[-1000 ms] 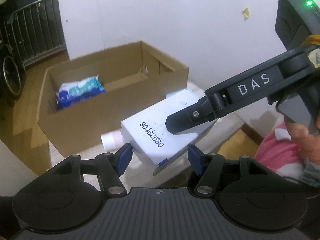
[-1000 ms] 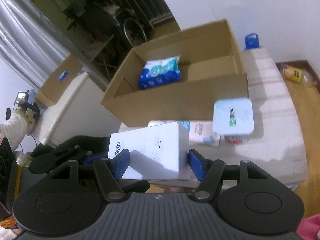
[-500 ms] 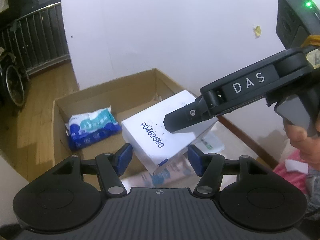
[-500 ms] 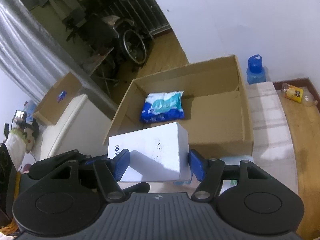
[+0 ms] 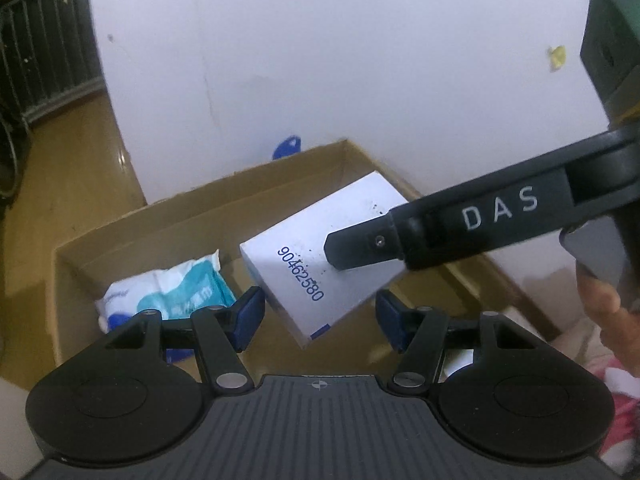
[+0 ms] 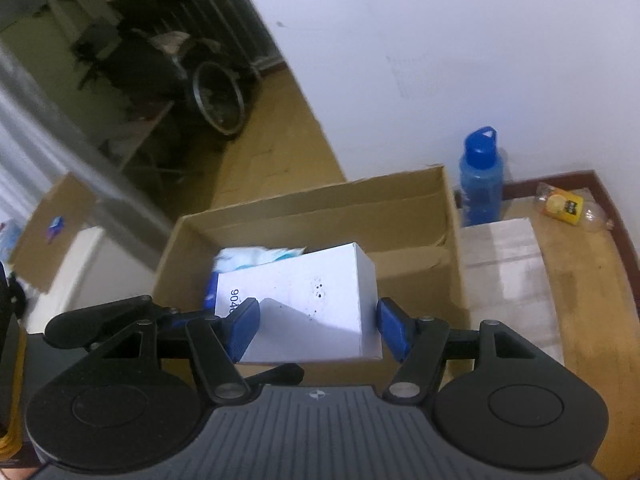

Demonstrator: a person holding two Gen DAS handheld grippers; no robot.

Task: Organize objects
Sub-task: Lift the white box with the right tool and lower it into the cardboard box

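A white box printed 90462580 hangs above the open cardboard box. Both grippers hold it. My right gripper has its blue pads against the white box's two sides, and its black finger shows across the box in the left wrist view. My left gripper has its pads at the white box's lower corner. A blue and white pack lies on the cardboard box's floor at the left, partly hidden behind the white box in the right wrist view.
The cardboard box stands against a white wall. A blue water bottle stands behind its right end. A white slatted table top lies to the right, with a yellow-labelled bottle on the wooden floor beyond.
Both grippers have carried the white box forward, from over the table edge to over the inside of the cardboard box. The pack now lies partly under it.
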